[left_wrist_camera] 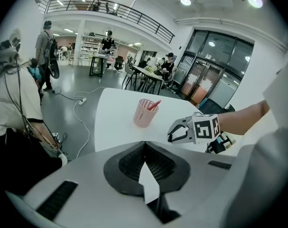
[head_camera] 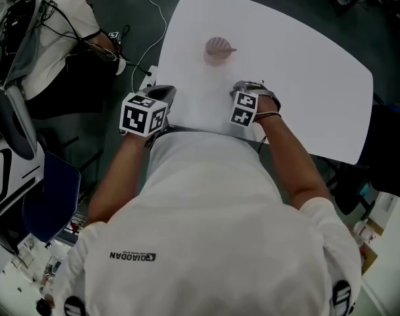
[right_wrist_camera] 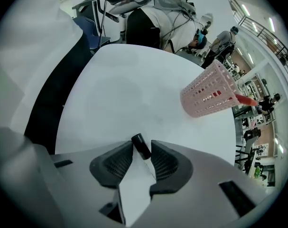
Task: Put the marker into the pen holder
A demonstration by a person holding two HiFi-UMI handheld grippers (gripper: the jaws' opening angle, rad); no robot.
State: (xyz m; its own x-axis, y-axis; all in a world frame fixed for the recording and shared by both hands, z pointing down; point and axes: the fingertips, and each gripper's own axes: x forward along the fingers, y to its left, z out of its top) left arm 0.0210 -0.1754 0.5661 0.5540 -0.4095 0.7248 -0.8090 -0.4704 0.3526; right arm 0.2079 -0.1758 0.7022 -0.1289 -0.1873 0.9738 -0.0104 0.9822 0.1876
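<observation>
A pink mesh pen holder stands on the white table, with a red marker sticking out of it. My right gripper points steeply down at the table near its front edge. Its jaws stand apart, and the end of a black marker lies between them without being pressed. In the left gripper view the right gripper hangs open just over the tabletop. My left gripper is at the table's left edge, shut and holding nothing.
A person in a white shirt sits to the left of the table, with cables on the floor beside them. A blue chair stands at the lower left. Other people and desks are far off in the hall.
</observation>
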